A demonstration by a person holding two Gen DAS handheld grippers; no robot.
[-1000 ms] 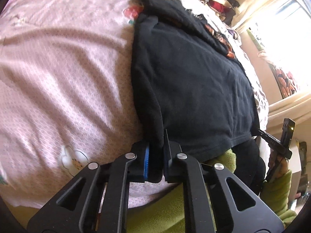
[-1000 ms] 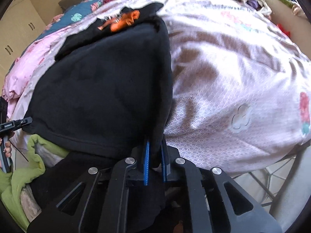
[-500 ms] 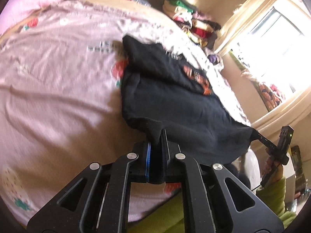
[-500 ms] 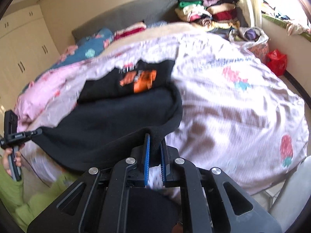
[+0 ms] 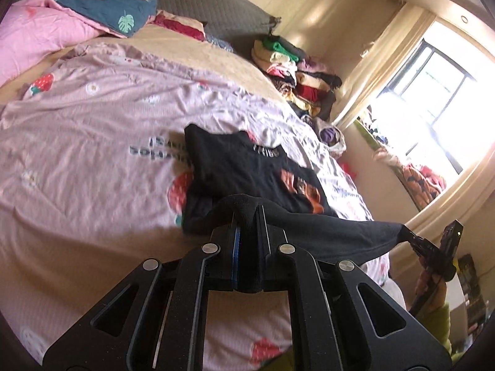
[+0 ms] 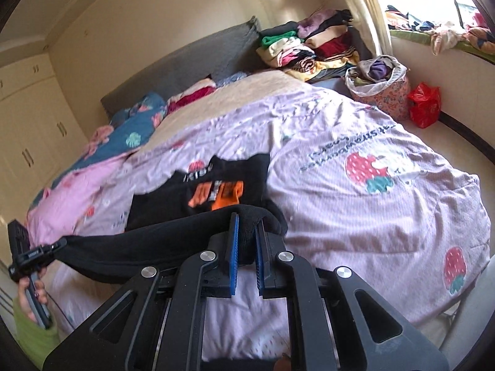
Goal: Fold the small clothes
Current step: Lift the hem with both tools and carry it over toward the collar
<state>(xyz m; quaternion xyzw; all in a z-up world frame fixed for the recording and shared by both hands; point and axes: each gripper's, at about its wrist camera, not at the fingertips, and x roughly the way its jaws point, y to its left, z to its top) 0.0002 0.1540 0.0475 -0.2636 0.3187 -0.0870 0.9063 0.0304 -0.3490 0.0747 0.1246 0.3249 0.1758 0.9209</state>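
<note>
A black T-shirt (image 5: 235, 167) with an orange print lies on the pink strawberry bedsheet (image 5: 92, 154). Its near hem is lifted off the bed and stretched between both grippers. My left gripper (image 5: 247, 213) is shut on one hem corner. My right gripper (image 6: 246, 219) is shut on the other corner; it also shows at the right of the left wrist view (image 5: 414, 238). The shirt's far part with the print (image 6: 216, 191) rests flat on the bed. The left gripper shows at the left of the right wrist view (image 6: 58, 244).
A stack of folded clothes (image 6: 309, 46) sits at the bed's far corner by the grey headboard (image 6: 185, 71). A floral basket (image 6: 380, 89) and red bag (image 6: 423, 105) stand on the floor. A blue and pink quilt (image 5: 77, 12) lies at the head. A window (image 5: 433, 99) is at the right.
Both grippers have risen and pulled back, lifting the shirt's near hem off the bed. The views have tilted up from the bed surface to show the room.
</note>
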